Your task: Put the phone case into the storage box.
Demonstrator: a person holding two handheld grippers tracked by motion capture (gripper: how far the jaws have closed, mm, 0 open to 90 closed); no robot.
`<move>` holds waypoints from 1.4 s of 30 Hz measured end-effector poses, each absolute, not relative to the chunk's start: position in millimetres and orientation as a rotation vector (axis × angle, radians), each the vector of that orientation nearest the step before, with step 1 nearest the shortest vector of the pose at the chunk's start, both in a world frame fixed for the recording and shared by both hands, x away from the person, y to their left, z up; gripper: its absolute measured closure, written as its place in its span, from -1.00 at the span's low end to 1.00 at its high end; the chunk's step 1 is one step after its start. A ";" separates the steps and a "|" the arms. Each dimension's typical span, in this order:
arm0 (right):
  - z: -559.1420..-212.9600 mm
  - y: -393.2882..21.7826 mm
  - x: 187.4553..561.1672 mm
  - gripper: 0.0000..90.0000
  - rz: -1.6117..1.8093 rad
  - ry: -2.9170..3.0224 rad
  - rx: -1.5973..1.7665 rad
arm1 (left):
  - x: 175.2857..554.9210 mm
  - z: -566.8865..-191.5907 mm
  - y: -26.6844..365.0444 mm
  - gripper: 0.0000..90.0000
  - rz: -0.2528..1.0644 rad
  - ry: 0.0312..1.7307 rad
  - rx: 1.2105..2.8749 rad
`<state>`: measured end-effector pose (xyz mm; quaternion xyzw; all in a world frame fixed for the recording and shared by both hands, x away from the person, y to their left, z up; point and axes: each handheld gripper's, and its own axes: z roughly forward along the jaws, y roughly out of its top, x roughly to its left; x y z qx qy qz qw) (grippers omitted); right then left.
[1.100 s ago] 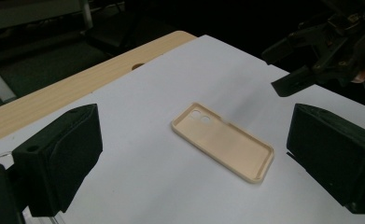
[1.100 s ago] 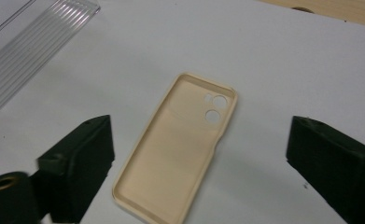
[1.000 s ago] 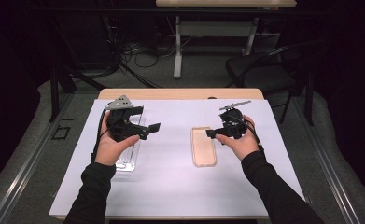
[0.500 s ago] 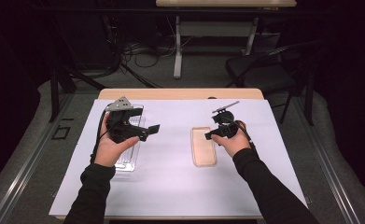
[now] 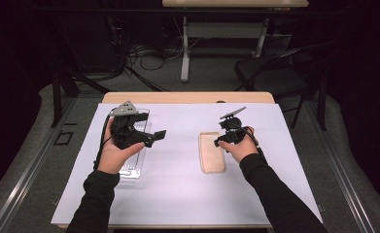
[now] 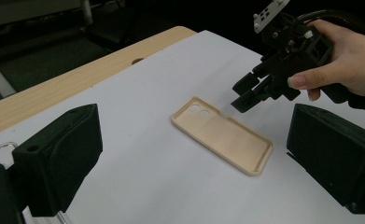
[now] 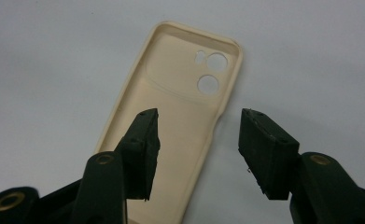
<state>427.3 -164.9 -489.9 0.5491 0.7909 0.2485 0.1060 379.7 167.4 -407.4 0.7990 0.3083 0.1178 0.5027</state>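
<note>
White paper (image 5: 178, 194) covers the wooden table (image 5: 187, 97), and the room behind is dark, with a chair (image 5: 270, 80) at 1 o'clock. On this paper lies a beige phone case (image 5: 212, 152), hollow side up, a little to the right of centre. The right gripper (image 5: 220, 141) hangs just above the case's long edge at 3 o'clock; its jaws have just been closing, yet they stand apart, one over the hollow and one outside the wall, and neither touches. I judge the pick-up is only started: the grasp and the lift are left. The left gripper (image 5: 159, 134) waits with jaws wide over a clear case (image 5: 133, 164) at 9 o'clock, holding nothing.
</note>
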 end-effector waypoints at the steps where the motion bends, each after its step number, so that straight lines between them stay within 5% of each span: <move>1: -489.2 -163.9 427.8 0.14 0.717 2.347 1.611 | 379.6 -407.5 167.2 -0.92 0.285 0.745 1.932; 42: -512.2 -163.1 435.2 0.56 0.486 2.364 1.927 | 381.4 -411.1 169.3 -0.91 0.276 0.762 1.938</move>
